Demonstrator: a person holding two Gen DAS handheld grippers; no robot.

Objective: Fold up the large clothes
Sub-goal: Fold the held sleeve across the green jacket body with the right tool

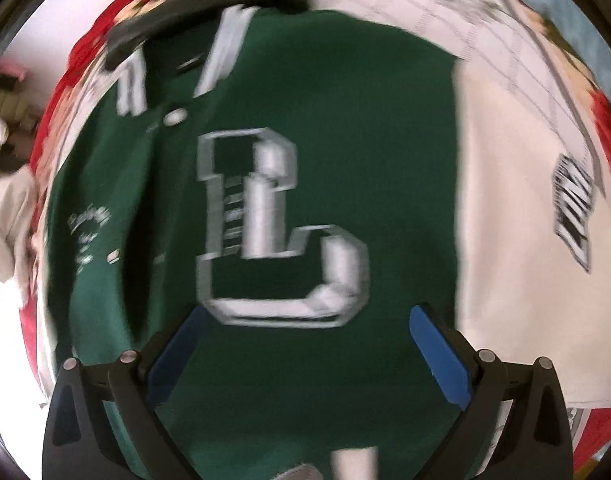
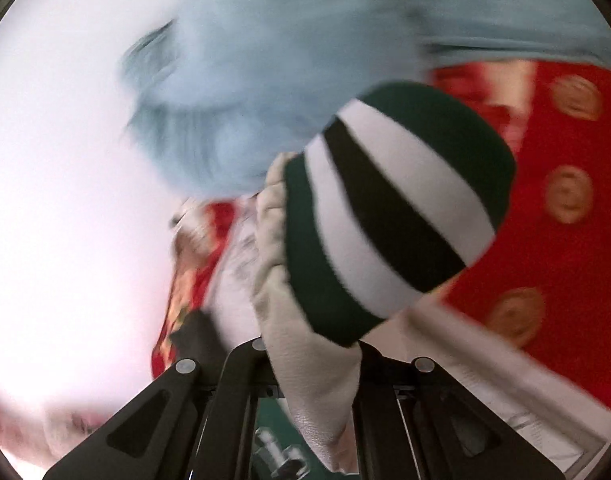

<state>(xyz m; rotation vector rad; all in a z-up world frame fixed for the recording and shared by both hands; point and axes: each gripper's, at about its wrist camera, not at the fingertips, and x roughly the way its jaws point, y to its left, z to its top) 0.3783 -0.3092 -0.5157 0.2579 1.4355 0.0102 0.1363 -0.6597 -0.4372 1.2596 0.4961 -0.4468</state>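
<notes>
A green varsity jacket (image 1: 325, 120) with a big white letter L (image 1: 273, 224) and cream sleeves (image 1: 505, 200) lies spread flat below my left gripper (image 1: 305, 320). That gripper is open and empty, its blue pads (image 1: 437, 360) hovering over the jacket's front. In the right wrist view my right gripper (image 2: 317, 344) is shut on a cream sleeve (image 2: 305, 340) just below its green, white and black striped cuff (image 2: 393, 220), held up off the surface. The fingers are mostly hidden by the cloth. Both views are motion-blurred.
A red patterned bedspread (image 2: 545, 220) lies under the clothes. A pale blue garment (image 2: 265, 60) is behind the cuff. A dark garment (image 1: 209, 4) lies past the jacket's collar. White checked cloth (image 1: 485, 20) lies at the upper right.
</notes>
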